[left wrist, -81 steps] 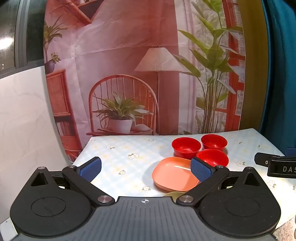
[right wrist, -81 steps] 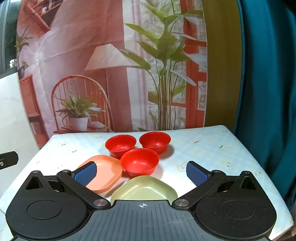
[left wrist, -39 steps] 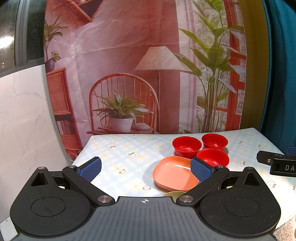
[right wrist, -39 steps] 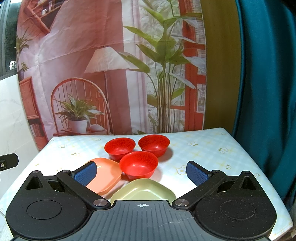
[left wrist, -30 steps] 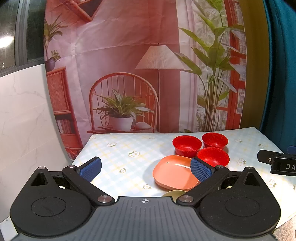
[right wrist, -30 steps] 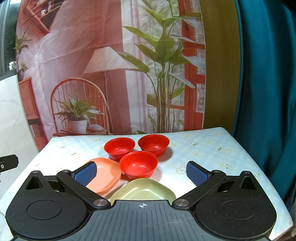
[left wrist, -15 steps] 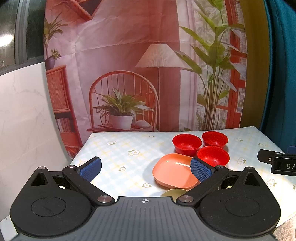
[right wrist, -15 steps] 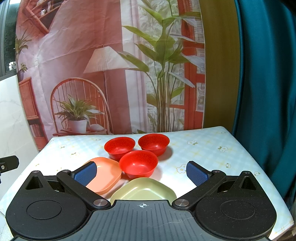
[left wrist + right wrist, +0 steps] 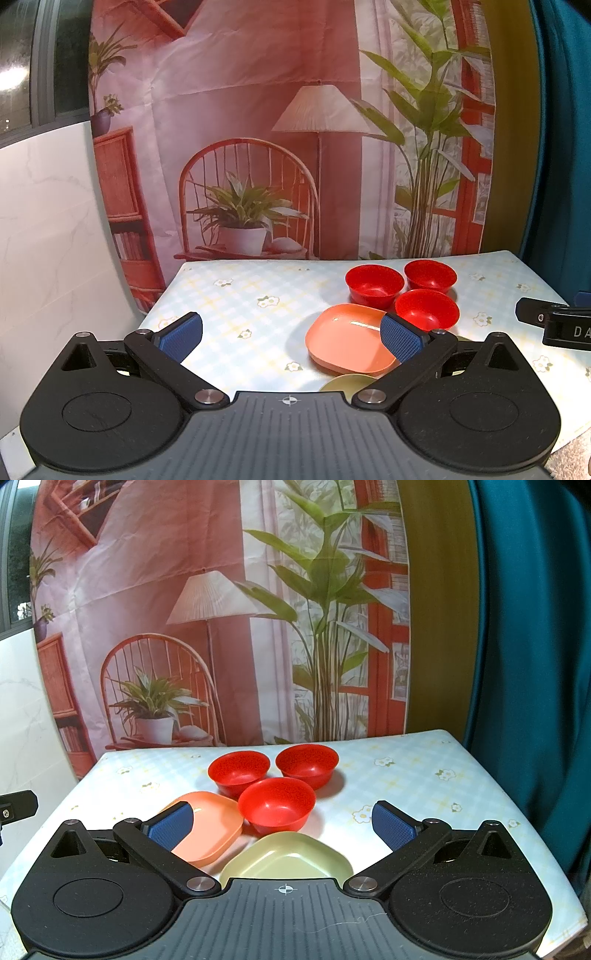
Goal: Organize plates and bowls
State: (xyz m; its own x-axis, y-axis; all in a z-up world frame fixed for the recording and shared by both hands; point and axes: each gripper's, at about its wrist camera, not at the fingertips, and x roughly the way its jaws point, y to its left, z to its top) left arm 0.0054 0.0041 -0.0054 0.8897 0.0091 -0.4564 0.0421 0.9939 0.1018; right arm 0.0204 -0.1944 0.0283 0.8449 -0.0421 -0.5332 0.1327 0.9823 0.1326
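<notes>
Three red bowls stand in a cluster on the table: a near bowl (image 9: 277,805) (image 9: 426,308), a back left bowl (image 9: 239,767) (image 9: 373,285) and a back right bowl (image 9: 307,761) (image 9: 430,275). An orange plate (image 9: 207,834) (image 9: 349,341) lies left of the near bowl. A pale green plate (image 9: 286,856) (image 9: 345,382) lies closest to me, half hidden by the gripper body. My right gripper (image 9: 283,821) hangs open above the plates, holding nothing. My left gripper (image 9: 291,334) is open and empty over bare cloth left of the orange plate.
The table (image 9: 424,775) has a light checked cloth with flowers. A printed backdrop (image 9: 221,609) hangs behind it and a teal curtain (image 9: 535,664) at the right. White wall panel (image 9: 48,240) on the left. The other gripper's tip (image 9: 554,321) shows at the right edge.
Both views have drifted only slightly; the dishes sit a little lower in the left wrist view. Nothing was taken hold of and both grippers stay open.
</notes>
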